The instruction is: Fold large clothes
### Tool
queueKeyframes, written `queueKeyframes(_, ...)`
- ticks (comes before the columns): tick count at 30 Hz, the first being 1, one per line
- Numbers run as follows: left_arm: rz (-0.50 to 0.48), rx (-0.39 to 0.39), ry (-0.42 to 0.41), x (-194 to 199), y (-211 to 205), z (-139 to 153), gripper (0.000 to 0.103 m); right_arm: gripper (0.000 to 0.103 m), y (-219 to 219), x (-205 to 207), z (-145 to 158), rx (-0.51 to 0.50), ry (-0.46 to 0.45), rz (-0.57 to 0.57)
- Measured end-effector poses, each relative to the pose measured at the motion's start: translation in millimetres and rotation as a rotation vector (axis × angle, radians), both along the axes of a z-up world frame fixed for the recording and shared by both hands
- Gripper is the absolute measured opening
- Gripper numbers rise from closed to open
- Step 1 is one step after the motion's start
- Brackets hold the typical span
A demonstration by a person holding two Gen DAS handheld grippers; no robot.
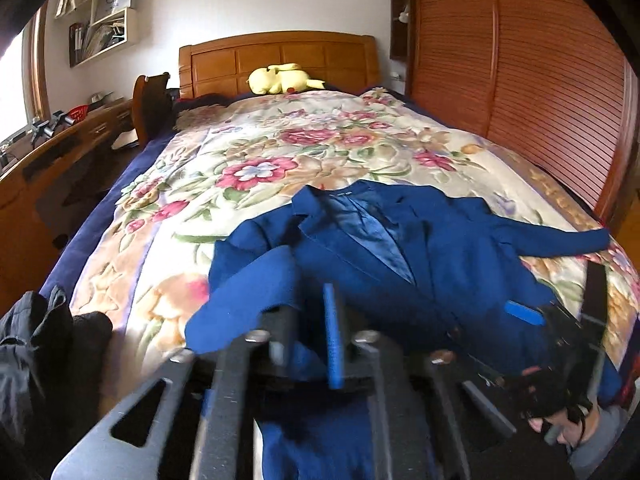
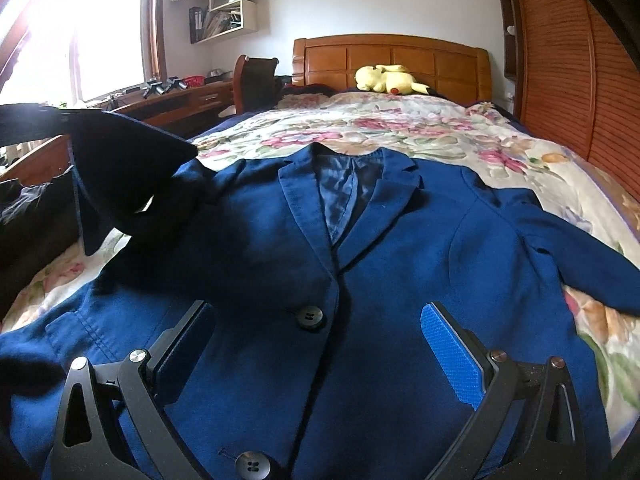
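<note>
Taking in a wide bed with a panelled wooden headboard (image 1: 280, 60), flanked by a slatted, reddish wooden wardrobe (image 1: 540, 80). Covering the mattress with a quilted floral spread (image 1: 240, 152), puffy and stitched in cream, pink and green. Lying front up on the near end of that spread: a deep blue jacket (image 2: 400, 260) of matte, slightly fuzzy cloth, with notched lapels and a glossy lining at the neck. Slumping at the near left edge of the bed: a crumpled black garment (image 1: 36, 344). Rising off the jacket's one side as a dark cone: the sleeve (image 2: 132, 176), being lifted clear of the spread. Pinching that sleeve with fingers drawn close together: the left gripper (image 1: 308, 320). Hovering with jaws spread wide over the jacket's buttoned front, gripping nothing: the right gripper (image 2: 316, 312), its ribbed blue pads (image 2: 452, 352) facing inward. Resting by the headboard: a soft yellow plush toy (image 1: 280, 80). Sitting just beyond the right gripper's spread fingers: a round black button (image 2: 308, 317).
</note>
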State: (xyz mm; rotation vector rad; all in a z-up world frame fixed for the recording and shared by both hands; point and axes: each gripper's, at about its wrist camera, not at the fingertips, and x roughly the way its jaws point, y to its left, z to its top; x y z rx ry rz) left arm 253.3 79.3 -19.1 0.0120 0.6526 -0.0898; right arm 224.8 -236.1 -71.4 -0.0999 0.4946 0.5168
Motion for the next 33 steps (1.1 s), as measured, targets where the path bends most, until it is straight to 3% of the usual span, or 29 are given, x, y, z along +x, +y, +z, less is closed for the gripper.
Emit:
queueKeyframes(3, -0.024, -0.038, -0.008, -17.0, 6.0, -3.3, 0.037, 0.102, 2.3, 6.4, -1.3, -0.009, 0.036, 0.009)
queueKeyframes(5, -0.035, -0.055, -0.005, -27.8, 7.9, -7.9, 0.037, 0.102, 4.6, 9.2, -0.6, -0.016, 0.062, 0.031)
queueKeyframes(8, -0.038, -0.017, 0.000, -40.7, 10.2, -12.0, 0.041, 0.102, 7.6, 12.6, 5.8, -0.033, 0.096, 0.064)
queueKeyframes(11, -0.046, -0.034, -0.009, -54.3, 19.1, -11.5, 0.054, 0.102, 9.7, 11.1, 21.4, -0.049, 0.091, 0.081)
queueKeyframes(13, -0.057, -0.051, -0.012, -63.3, 25.0, -10.0, 0.068, 0.102, 13.3, 9.8, 34.0, -0.058, 0.079, 0.090)
queueKeyframes(18, -0.052, -0.094, -0.048, -92.0, 44.1, -4.7, 0.077, 0.101, 33.2, 5.1, 68.2, -0.052, 0.056, 0.128)
queueKeyframes(24, 0.032, -0.102, -0.085, -122.6, 82.9, -5.9, 0.078, 0.099, 82.8, -8.9, 86.1, -0.072, 0.040, 0.237)
queueKeyframes(33, 0.182, -0.096, -0.157, -153.8, 135.2, -2.0, 0.078, 0.083, 169.6, -17.2, 55.5, -0.179, 0.099, 0.421)
